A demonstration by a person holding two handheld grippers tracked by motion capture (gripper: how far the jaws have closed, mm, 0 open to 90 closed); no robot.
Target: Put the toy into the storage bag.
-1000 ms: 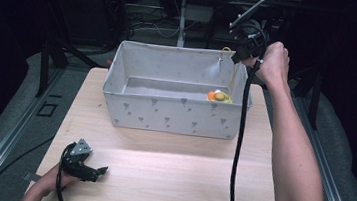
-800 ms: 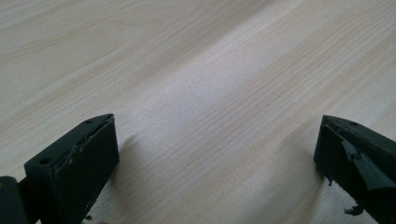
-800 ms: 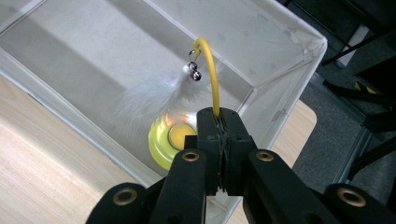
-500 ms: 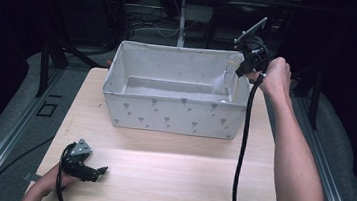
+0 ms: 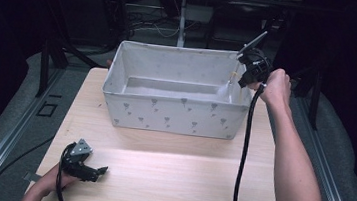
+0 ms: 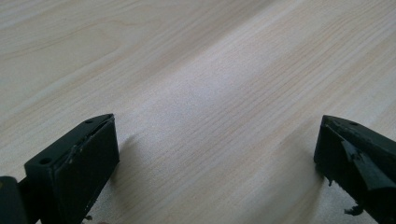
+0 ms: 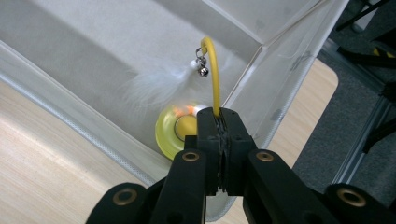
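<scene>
Right gripper clamped on thin yellow curved wand of cat toy; wand arcs up from jaws, long axis roughly upright, small silver bell and white feather at tip, yellow disc base hangs beyond jaws

Toy over right end of grey fabric storage bin, above interior; likely lowering or lifting there

Left gripper spread wide, empty, rests on light wooden table, well apart from bin; right hand nearer

A pale wooden table stands over grey floor, with black cables behind.
</scene>
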